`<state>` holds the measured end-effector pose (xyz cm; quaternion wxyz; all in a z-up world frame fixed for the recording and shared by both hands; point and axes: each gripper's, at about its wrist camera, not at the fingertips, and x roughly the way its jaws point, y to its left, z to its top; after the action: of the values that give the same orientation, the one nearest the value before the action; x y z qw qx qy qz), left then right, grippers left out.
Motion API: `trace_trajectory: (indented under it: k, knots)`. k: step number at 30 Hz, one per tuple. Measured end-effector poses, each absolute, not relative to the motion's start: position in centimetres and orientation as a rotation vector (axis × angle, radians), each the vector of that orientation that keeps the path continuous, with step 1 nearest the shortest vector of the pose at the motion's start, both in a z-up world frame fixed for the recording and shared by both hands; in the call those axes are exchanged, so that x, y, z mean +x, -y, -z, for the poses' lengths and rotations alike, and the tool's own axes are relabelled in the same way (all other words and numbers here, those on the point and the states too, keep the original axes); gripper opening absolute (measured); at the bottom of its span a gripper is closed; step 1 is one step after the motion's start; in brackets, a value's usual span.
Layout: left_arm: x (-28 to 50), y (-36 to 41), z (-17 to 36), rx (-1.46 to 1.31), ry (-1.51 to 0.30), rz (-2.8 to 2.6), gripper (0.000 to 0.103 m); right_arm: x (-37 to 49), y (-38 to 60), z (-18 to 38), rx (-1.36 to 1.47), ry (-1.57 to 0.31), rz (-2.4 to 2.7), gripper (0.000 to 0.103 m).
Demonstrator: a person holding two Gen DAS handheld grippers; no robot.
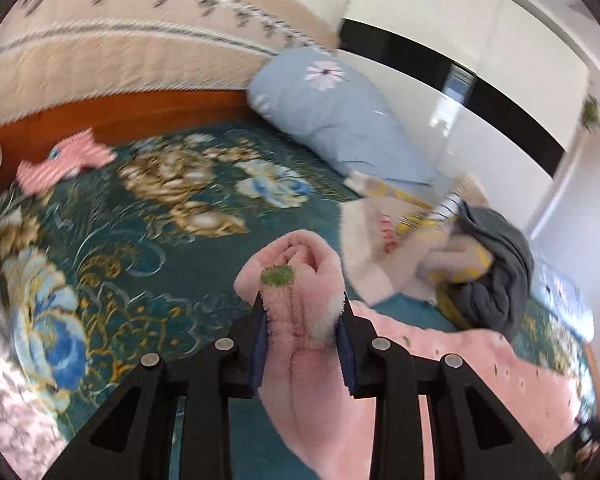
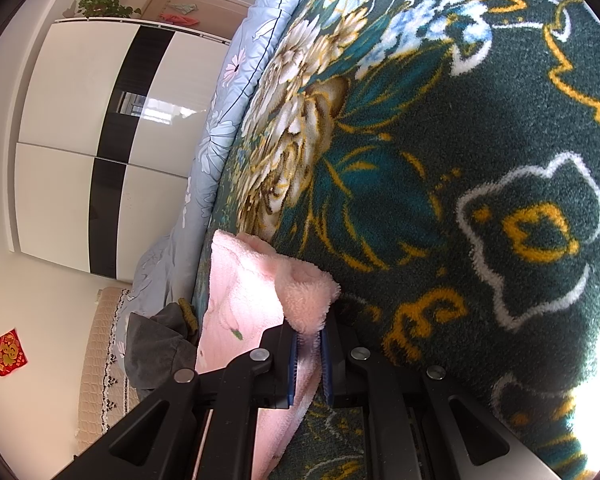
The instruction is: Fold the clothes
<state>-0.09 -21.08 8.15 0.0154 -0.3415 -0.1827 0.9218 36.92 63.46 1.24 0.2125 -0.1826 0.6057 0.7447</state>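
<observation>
A fluffy pink garment [image 1: 300, 312] with small green marks is bunched between the pads of my left gripper [image 1: 302, 312], which is shut on it and holds it above the bed. The rest of the pink cloth [image 1: 480, 368] trails off to the right over the bed. In the right wrist view my right gripper [image 2: 309, 338] is shut on another edge of the same pink garment [image 2: 308, 296], close to the dark green flowered blanket [image 2: 460, 160]. The left wrist picture is blurred.
A pile of clothes [image 1: 452, 248], cream, yellow and dark grey, lies on the bed at the right. A light blue quilt roll [image 1: 340, 120] lies at the back. A pink striped piece [image 1: 64, 164] sits by the headboard [image 1: 100, 116]. A white and black wardrobe [image 2: 100, 132] stands beyond the bed.
</observation>
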Motion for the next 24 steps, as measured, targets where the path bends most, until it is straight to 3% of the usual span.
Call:
trace_trajectory:
  k: [5,9,14,19,24]
  knots:
    - [1.1,28.9,-1.3,-1.268,0.976,-2.803,0.031,36.9,-63.5,-1.2,-0.508,-1.681,-2.068,0.011]
    - [1.9,30.0,1.3,-1.231,1.174,-2.705,0.032,36.9,-63.5,-1.2,-0.508,-1.682,-2.067,0.011]
    - [1.7,30.7,-0.6,-1.171,1.23,-2.622,0.038,36.9,-63.5,-1.2,-0.508,-1.681,-2.067,0.011]
    - [-0.7,31.4,-4.2,-1.109,1.163,-2.678,0.042,36.9,-63.5,-1.2,-0.509,-1.678,-2.067,0.011]
    - [-7.8,30.2,-2.8,-1.288,1.119,-2.52,0.046,37.0,-63.5,-1.2,-0.51,-1.676,-2.066,0.011]
